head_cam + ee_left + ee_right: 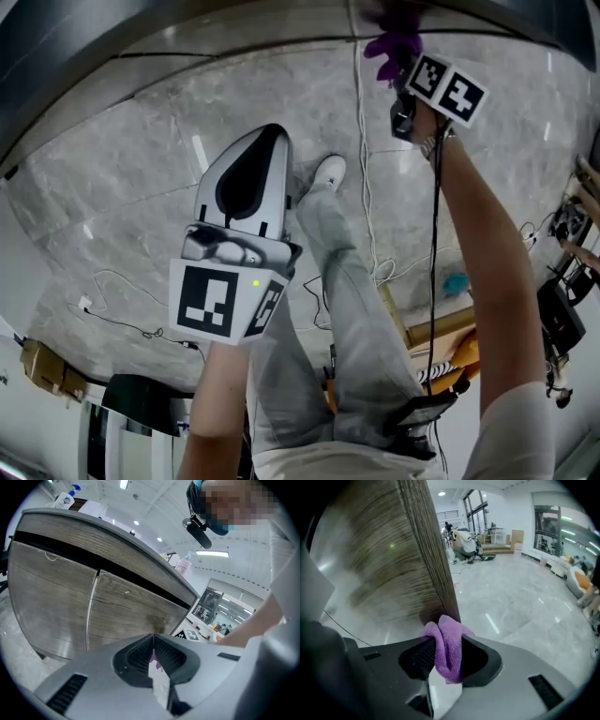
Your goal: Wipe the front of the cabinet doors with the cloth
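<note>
Right gripper (447, 641): jaws grasping the purple cloth (447, 656), its folded tuft poking forward against the cabinet's (393, 550) wood-grain edge. Left gripper (153, 641): jaws clenched together, a purple fleck in the seam, unclear what. It is held back from the cabinet, facing its two doors. Marble floor (511, 602) beside the cabinet.

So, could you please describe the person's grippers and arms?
The left gripper and right gripper are pale grey shells with black ribbed pads, each bearing a cube of black-and-white square markers. A black cable follows the right arm; its sleeve is short and pale.
</note>
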### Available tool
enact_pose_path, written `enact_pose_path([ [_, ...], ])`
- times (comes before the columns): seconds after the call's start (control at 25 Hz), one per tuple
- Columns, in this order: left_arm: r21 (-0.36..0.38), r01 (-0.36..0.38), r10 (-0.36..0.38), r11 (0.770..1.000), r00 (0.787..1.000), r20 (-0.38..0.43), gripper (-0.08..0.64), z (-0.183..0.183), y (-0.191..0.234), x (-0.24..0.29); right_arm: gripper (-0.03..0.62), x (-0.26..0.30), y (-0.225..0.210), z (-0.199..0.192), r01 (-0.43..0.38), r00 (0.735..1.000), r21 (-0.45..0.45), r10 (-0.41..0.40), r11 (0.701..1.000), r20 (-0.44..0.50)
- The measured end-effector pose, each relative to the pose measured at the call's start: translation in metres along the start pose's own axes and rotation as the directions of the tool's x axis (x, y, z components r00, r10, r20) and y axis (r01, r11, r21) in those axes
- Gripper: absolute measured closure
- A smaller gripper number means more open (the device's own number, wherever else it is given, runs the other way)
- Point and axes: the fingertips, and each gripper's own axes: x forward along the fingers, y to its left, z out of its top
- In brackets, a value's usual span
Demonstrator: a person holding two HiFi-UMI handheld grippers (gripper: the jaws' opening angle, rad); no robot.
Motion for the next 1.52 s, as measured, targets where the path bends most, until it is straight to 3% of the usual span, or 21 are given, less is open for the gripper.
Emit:
enact_pose_path([
  [0.08, -0.005, -0.001, 0.001, 1.0, 1.0, -0.004, 0.543, -0.002, 0.01, -0.009, 0.454, -0.002, 0.011, -0.014, -0.004, 1.0, 0.037, 0.004, 0.999, -0.004],
  [0.2, -0.004, 0.006, -0.006, 1.0, 1.0, -0.013, 0.543, -0.004, 0.026, -0.025, 0.454, 0.0, 0.043, -0.043, -0.045, 0.998, 0.023, 0.046, 0.999, -0.04],
  [0.56, 0.007, -0.021, 0.021, 1.0, 0.999, -0.039, 0.543, -0.003, 0.101, -0.08, 0.453, 0.029, 0.196, -0.124, -0.187, 0.974, 0.013, 0.187, 0.982, -0.127],
  [0.96, -0.034, -0.137, 0.138, 0.99, 0.99, 0.01, 0.543, 0.01, 0.165, -0.115, 0.453, 0.078, 0.318, -0.131, -0.313, 0.941, -0.05, 0.303, 0.948, -0.148],
  [1.2, -0.069, -0.205, 0.207, 0.976, 0.978, 0.012, 0.543, -0.005, 0.164, -0.11, 0.453, 0.088, 0.304, -0.12, -0.319, 0.937, -0.045, 0.307, 0.947, -0.168],
  [1.32, -0.075, -0.216, 0.217, 0.974, 0.976, 0.012, 0.543, -0.012, 0.144, -0.091, 0.453, 0.087, 0.269, -0.11, -0.311, 0.938, -0.022, 0.303, 0.95, -0.17],
  [1.52, -0.084, -0.196, 0.198, 0.977, 0.98, 0.019, 0.543, -0.02, 0.095, -0.051, 0.453, 0.082, 0.185, -0.089, -0.27, 0.949, -0.067, 0.253, 0.961, -0.187],
])
